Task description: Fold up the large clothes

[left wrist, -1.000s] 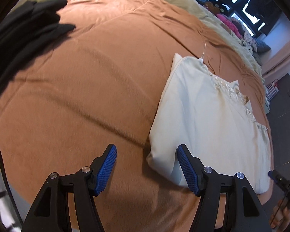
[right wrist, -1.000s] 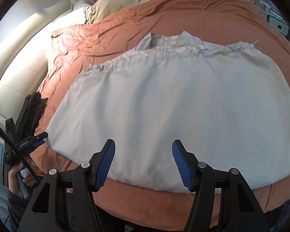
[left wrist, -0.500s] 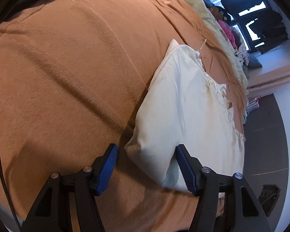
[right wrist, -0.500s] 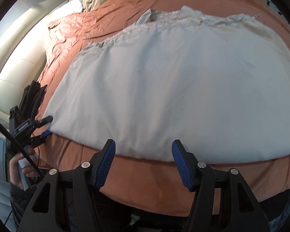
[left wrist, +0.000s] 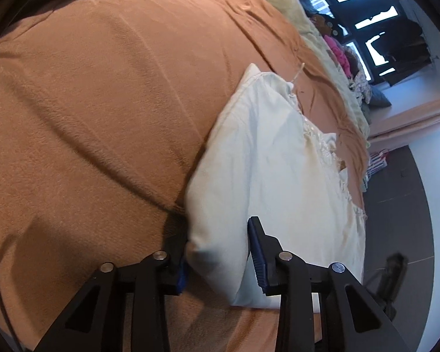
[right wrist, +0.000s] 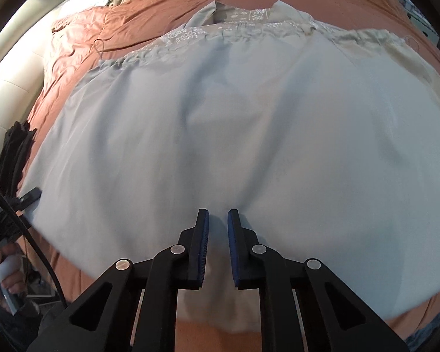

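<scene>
While the jaws of the left gripper (left wrist: 220, 252) are closing in on the near left corner of the pale garment (left wrist: 267, 176), cloth is bunching between the blue pads, which are looking to be pressing it, and the right gripper (right wrist: 217, 228) is closing its jaws too, nearly together, pinching a small fold at the garment's (right wrist: 234, 135) near hem. Spreading flat on the bed's orange blanket (left wrist: 102, 102), the garment is lying with its lace-trimmed top edge farthest away. Dark folded clothes (right wrist: 14, 149) are sitting off to the left, and a hand (right wrist: 6, 278) is gripping the left handle
</scene>
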The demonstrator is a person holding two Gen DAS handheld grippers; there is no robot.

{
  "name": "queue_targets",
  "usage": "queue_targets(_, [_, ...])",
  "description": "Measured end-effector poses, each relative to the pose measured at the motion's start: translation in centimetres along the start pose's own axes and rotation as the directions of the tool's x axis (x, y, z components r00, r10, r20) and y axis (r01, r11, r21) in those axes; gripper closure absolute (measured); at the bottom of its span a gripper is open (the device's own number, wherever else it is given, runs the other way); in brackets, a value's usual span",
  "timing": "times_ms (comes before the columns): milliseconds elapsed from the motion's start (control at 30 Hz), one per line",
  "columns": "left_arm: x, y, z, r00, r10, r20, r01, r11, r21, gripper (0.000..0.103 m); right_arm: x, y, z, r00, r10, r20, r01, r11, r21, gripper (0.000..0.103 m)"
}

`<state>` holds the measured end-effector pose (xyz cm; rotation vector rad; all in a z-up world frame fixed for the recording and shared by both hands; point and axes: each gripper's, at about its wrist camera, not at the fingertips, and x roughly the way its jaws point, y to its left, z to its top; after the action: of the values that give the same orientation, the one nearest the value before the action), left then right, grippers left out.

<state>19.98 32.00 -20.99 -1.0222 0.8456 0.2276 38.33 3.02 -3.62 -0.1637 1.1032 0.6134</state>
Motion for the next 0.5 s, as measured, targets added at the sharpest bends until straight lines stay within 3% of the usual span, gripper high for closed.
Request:
queue_targets(200, [0.7,0.1,0.4,1.0,-0.001,0.011,0.001,0.999,-0.035,0.066,1.9,-1.2,3.6,1.0,-0.019,0.025,0.018,1.0,0.02,0.097])
queue_targets(367, [0.3,-0.1,0.2,1.0,-0.001,0.013,0.002,0.999,-0.051,0.078,3.3,-1.8,6.4,0.999,-0.018,0.047,0.016,0.999,0.048,0.099])
queue_targets(500, [0.0,-0.3,0.3,1.0,-0.011,0.019,0.012,0.998,-0.064,0.08,4.6,-2.1,8.7,0.998,-0.027,0.057,0.024,0.998,0.055,0.099])
